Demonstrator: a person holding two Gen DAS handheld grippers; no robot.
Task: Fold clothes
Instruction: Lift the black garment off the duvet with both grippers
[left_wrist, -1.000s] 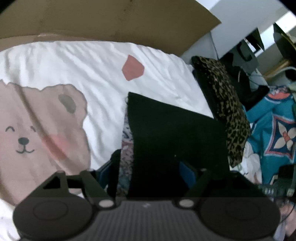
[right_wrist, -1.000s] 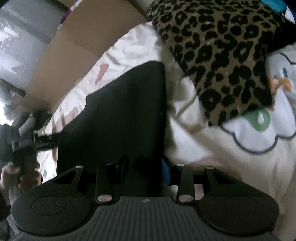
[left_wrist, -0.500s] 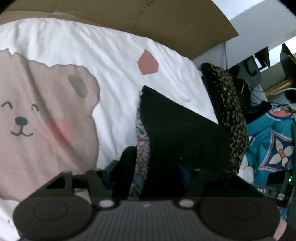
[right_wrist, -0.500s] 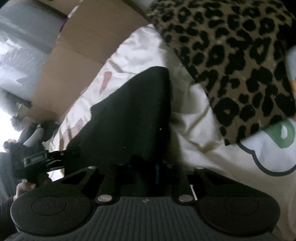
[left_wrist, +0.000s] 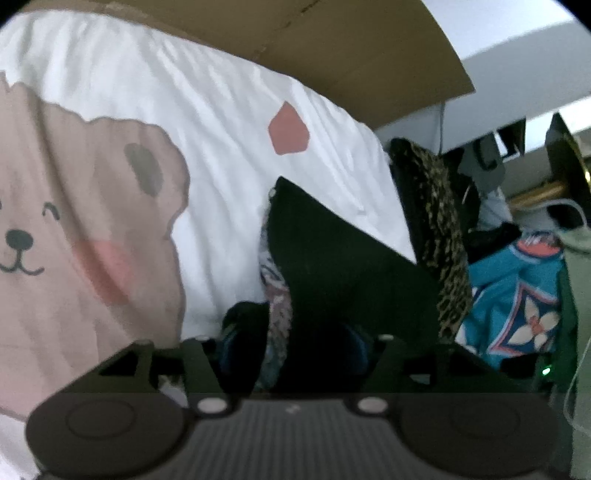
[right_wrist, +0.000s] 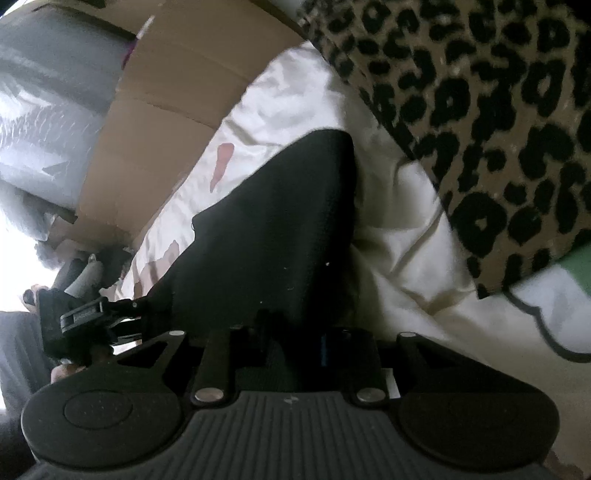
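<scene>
A black garment (left_wrist: 343, 258) with a patterned inner side (left_wrist: 275, 295) is stretched between my two grippers above a white bed sheet (left_wrist: 221, 122). My left gripper (left_wrist: 295, 350) is shut on its near edge. My right gripper (right_wrist: 291, 339) is shut on the other end of the same black garment (right_wrist: 273, 229). The left gripper also shows in the right wrist view (right_wrist: 92, 314), at the far left, clamped on the cloth.
The sheet has a pink bear print (left_wrist: 85, 236). A leopard-print cloth (right_wrist: 480, 118) lies at the sheet's right edge. Brown cardboard (left_wrist: 332, 48) stands behind the bed. A teal patterned cloth (left_wrist: 517, 306) and clutter lie to the right.
Both grippers have lifted and pulled back with the black garment, so it looks narrower and more raised. Both grips have held.
</scene>
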